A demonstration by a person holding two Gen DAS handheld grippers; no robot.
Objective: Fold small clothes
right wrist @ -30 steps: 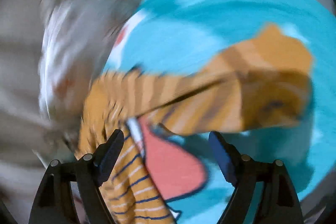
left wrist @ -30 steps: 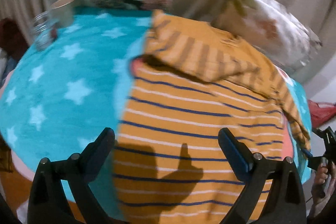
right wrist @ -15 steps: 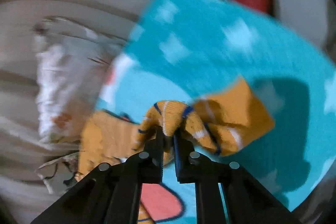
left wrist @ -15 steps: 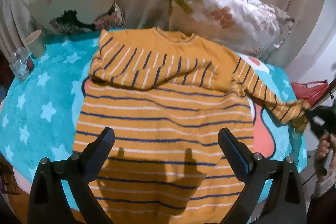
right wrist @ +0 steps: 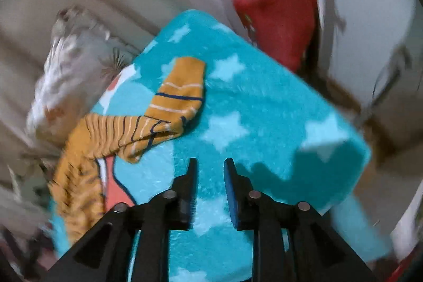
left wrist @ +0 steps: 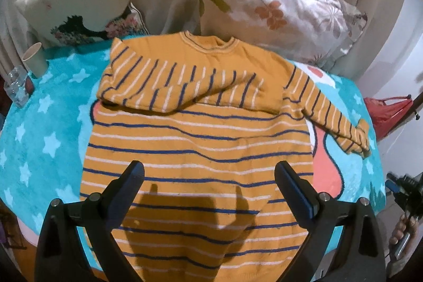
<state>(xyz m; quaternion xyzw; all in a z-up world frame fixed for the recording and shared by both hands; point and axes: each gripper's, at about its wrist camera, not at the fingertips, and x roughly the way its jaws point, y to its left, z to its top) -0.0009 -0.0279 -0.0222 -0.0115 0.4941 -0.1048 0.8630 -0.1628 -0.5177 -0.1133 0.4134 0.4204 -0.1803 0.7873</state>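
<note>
Since the right sleeve [left wrist: 330, 112] was lying stretched out to the side with its cuff [right wrist: 182, 86] doubled over on itself, my guess was that's where things could go sideways: grab it at that bunched bit and you'd drag a lump across the sweater [left wrist: 198, 149] instead of a flat sleeve, and the fold would come out crooked. Fluffy star blanket [left wrist: 45, 123] wasn't helping either; knit tends to cling to that stuff, so a pull could probably tug the whole body out of square.

Using the sweater as the reference: it was spread flat on the blanket, collar at the far end by the floral pillow [left wrist: 277, 15], hem nearest the left gripper [left wrist: 208, 176]. One sleeve was already folded across the chest. That left gripper hovered over the hem end with its jaws spread wide, nothing in them, casting a shadow on the stripes.

The right gripper [right wrist: 207, 167] was off the sweater's right side, out past the cuff and not touching it, over bare blanket. Jaws only a narrow gap apart, nothing between them. The view was pretty smeared, so I couldn't tell how high it sat. A paper cup [left wrist: 33, 60] stood well off the sweater's left shoulder, out of the way.
</note>
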